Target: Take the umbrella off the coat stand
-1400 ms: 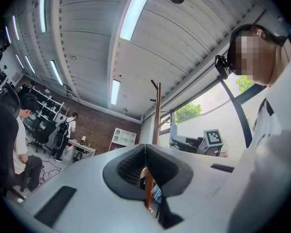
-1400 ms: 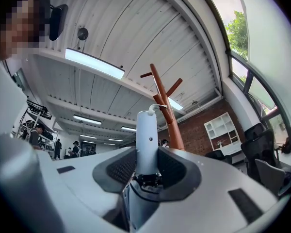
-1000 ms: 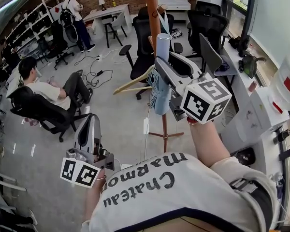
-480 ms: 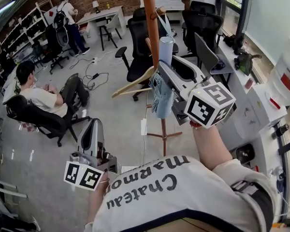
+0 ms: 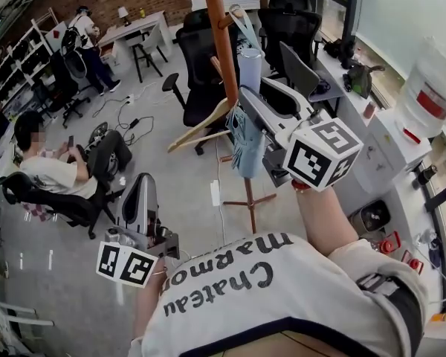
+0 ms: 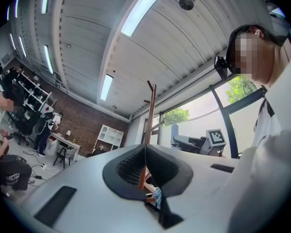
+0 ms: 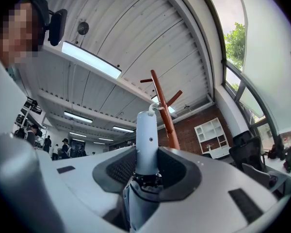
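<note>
Right tool [image 5: 251, 104] has the umbrella [image 5: 247, 136] by its handle [image 7: 147, 135]. The jaws are partly apart, with that smooth pale blue plastic cylinder filling the gap between the ribbed dark pads [image 7: 120, 171], so it's a proper clamp. The umbrella's long axis runs upright, crosswise to the tool. The handle pokes up above the jaws and the folded blue-grey fabric bunches below them.

The bit that matters for the next move is the thin strap [image 7: 153, 108] off the handle top. It runs up and away from the tool and looks hooked onto the wooden coat stand [image 5: 217, 28], whose round orange-brown pole stands just beyond the jaws. It probably needs a lift to slip that loop free.

Left tool [image 5: 137, 199] hangs low, well apart from the stand, jaws closed together on nothing. The right hand's clearly the nearer one.
</note>
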The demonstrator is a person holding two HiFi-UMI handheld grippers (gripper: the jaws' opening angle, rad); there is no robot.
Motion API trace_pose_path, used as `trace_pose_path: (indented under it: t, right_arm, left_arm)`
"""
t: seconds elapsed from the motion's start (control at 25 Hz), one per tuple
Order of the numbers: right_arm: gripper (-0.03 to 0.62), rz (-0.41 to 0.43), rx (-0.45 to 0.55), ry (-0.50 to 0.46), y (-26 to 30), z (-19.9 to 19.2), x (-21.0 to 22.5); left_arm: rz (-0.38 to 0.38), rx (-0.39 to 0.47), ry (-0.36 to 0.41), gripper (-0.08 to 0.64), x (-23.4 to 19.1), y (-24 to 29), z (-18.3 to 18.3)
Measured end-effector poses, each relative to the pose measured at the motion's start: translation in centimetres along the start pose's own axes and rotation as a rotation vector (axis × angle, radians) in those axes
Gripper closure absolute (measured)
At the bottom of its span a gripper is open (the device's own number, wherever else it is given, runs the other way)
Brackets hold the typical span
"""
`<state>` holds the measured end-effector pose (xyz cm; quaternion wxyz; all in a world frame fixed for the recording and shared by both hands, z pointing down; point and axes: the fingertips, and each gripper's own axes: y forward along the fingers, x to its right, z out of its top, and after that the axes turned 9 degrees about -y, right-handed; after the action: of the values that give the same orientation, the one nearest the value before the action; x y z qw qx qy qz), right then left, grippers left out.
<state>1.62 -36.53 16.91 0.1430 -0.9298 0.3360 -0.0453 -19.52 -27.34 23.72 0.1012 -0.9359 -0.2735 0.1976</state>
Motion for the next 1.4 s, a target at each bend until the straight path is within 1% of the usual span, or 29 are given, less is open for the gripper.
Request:
trace_pose_path:
  t: [0.24,0.44,1.0,1.24,1.4]
  right_arm:
    - [0.443,-0.037,-0.008,-0.026,-0.2,1.3,-1.1]
    - [0.443,-0.055,-0.026,-0.042,-0.8,1.5,-1.4]
    - [0.443,-0.079,-0.056,-0.025,-2.3,0.3,-3.2]
    - [0.443,-0.093,-0.047,-0.033,-3.7,0.1,-4.1]
    - [0.443,-0.103,-0.037,-0.007,-5.1,-0.3,-4.1]
  left_arm:
    - [-0.041,-0.005,-0.022,0.535,-0.4,-0.1,1.2]
    - [-0.062,-0.008,-0.041,0.534,-0.2,-0.1,0.9]
    - [-0.071,-0.043,-0.060,0.534,-0.3,-2.0,0.7]
    - [-0.105,-0.044,-0.077,0.535,0.2,-1.7,0.1]
    - [-0.142,-0.052,-0.091,0.534,1.0,-0.8,-0.3]
